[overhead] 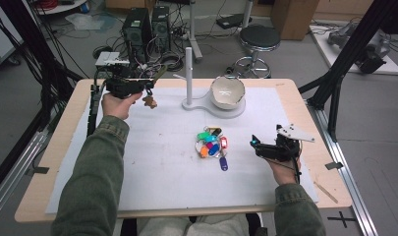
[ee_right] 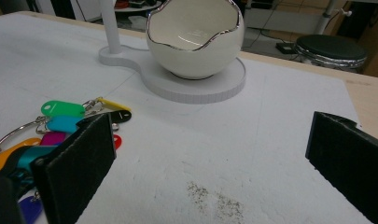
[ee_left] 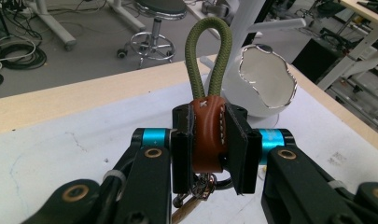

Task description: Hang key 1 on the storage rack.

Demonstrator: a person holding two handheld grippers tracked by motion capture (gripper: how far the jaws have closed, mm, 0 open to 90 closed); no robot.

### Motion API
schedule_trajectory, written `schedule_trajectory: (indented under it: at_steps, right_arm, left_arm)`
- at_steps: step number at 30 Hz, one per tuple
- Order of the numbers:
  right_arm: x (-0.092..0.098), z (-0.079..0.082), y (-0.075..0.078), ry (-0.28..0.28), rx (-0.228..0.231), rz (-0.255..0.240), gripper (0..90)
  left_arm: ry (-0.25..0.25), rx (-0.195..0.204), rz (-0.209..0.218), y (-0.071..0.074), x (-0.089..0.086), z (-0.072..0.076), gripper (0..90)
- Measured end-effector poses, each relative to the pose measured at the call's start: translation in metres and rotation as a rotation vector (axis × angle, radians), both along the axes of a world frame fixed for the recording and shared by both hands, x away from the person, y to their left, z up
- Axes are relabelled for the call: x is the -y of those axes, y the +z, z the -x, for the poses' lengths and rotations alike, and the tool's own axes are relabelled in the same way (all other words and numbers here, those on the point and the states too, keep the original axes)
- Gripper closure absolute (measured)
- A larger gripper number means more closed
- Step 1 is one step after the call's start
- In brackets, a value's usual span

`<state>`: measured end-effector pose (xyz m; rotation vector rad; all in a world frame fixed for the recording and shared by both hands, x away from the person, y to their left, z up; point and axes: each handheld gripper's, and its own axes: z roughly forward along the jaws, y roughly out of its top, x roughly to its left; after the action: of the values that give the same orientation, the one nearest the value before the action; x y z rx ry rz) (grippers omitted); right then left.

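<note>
At far left, keychain: the brown leather keychain with an olive-green cord loop is clamped between the pads of the left gripper, lifted above the white mat.
Hidden part: metal rings and a wooden piece hanging under the leather are cut off at the bottom of the left gripper view; in the high view a small brown charm dangles below the left gripper, too small to make out.
Right gripper: jaws spread wide with nothing between them, low over the mat at near right.
Tags: the bunch of coloured plastic key tags on a ring lies mid-mat; the right gripper's left pad covers part of it, so the count is unclear.
Bowl: one white egg-shaped ceramic bowl with a jagged silver rim sits on a white stand with one upright post, far centre.
Grippers: two.
</note>
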<state>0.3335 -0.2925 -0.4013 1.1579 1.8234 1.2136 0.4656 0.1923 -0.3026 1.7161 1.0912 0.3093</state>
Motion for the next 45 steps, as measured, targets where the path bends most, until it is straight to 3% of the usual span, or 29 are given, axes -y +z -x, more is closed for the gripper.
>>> schedule_trajectory:
  at_steps: [11,33,41,45]
  right_arm:
    - [0.000,0.001,0.000,0.002,-0.009,-0.004,0.5]
    - [0.000,0.000,-0.001,0.008,-0.010,-0.003,0.5]
    - [0.000,0.000,-0.002,0.011,-0.014,0.000,0.5]
    - [0.000,0.000,-0.002,0.012,-0.016,0.002,0.5]
  left_arm:
    - [-0.010,0.025,0.023,-0.010,0.014,-0.007,73.0]
    - [-0.016,0.005,0.017,-0.028,0.031,-0.018,72.8]
    - [-0.002,-0.013,0.041,-0.031,0.029,-0.022,72.7]
    - [-0.014,-0.014,0.017,-0.032,0.033,-0.020,72.7]
